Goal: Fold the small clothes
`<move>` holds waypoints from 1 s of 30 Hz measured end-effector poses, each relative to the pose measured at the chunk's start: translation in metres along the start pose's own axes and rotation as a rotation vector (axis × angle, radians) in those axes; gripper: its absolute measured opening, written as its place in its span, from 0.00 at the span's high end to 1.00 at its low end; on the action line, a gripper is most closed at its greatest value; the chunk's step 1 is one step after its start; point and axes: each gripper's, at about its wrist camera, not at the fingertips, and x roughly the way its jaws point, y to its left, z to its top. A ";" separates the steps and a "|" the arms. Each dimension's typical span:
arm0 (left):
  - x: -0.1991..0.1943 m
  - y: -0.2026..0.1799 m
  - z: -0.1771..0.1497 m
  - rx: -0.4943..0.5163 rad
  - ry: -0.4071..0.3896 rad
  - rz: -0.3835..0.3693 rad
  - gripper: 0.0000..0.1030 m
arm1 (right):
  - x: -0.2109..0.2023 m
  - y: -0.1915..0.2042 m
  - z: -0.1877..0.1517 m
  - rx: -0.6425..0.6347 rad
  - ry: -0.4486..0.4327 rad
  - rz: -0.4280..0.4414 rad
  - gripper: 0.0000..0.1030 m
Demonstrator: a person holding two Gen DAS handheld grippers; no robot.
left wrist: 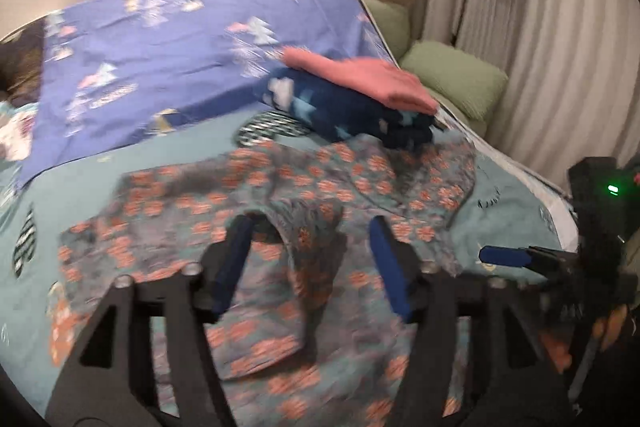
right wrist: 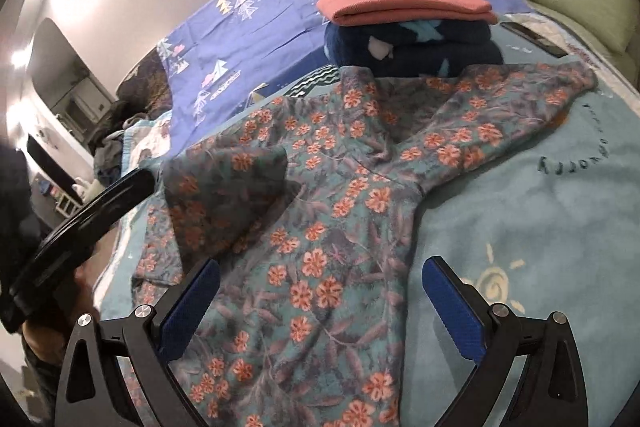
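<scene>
The left gripper (left wrist: pixel 312 259) hung spread wide and grasping nothing, its blue pads straddling the neckline of the floral top (left wrist: pixel 280 227) without closing on it. The right gripper (right wrist: pixel 320 311) was likewise released, its pads either side of the garment's near body, one over cloth and one over the teal blanket (right wrist: pixel 540 227).

The top lay on the blanket on the bed, near and central. Its left sleeve (right wrist: pixel 224 195) was already folded in over the chest; its right sleeve (right wrist: pixel 520 95) still stretched out far right. The collar end touched or lay just under a stack (right wrist: pixel 412 43) of folded clothes, a pink piece on a dark blue one.

Several risks followed from this. A pinch taken at the neckline could catch only the upper layer, so the fold would drag crooked. The soft blanket could bunch into the right gripper along with the top. Lifting the far end might tug the stack and tip it. The left view was blurred, which suggested quick motion, and haste could flip the folded sleeve open again.
</scene>
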 end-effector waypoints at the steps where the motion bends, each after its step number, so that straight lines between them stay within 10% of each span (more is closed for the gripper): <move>1: -0.010 0.010 -0.003 -0.022 -0.006 0.010 0.35 | 0.003 0.001 0.002 0.002 0.010 0.012 0.00; 6: -0.033 0.042 -0.013 -0.127 -0.029 -0.019 0.27 | 0.015 0.019 0.001 -0.056 0.041 0.024 0.00; 13: -0.031 0.065 -0.033 -0.105 0.017 0.202 0.27 | 0.033 0.101 0.001 -0.335 0.010 -0.080 0.00; 21: -0.021 0.140 -0.086 -0.319 0.137 0.366 0.27 | 0.123 0.198 -0.004 -0.572 0.075 -0.328 0.01; 26: 0.010 0.169 -0.101 -0.428 0.206 0.359 0.31 | 0.151 0.165 0.012 -0.433 0.055 -0.504 0.15; 30: 0.021 0.183 -0.111 -0.463 0.233 0.374 0.48 | 0.105 0.080 0.035 -0.082 -0.001 -0.427 0.17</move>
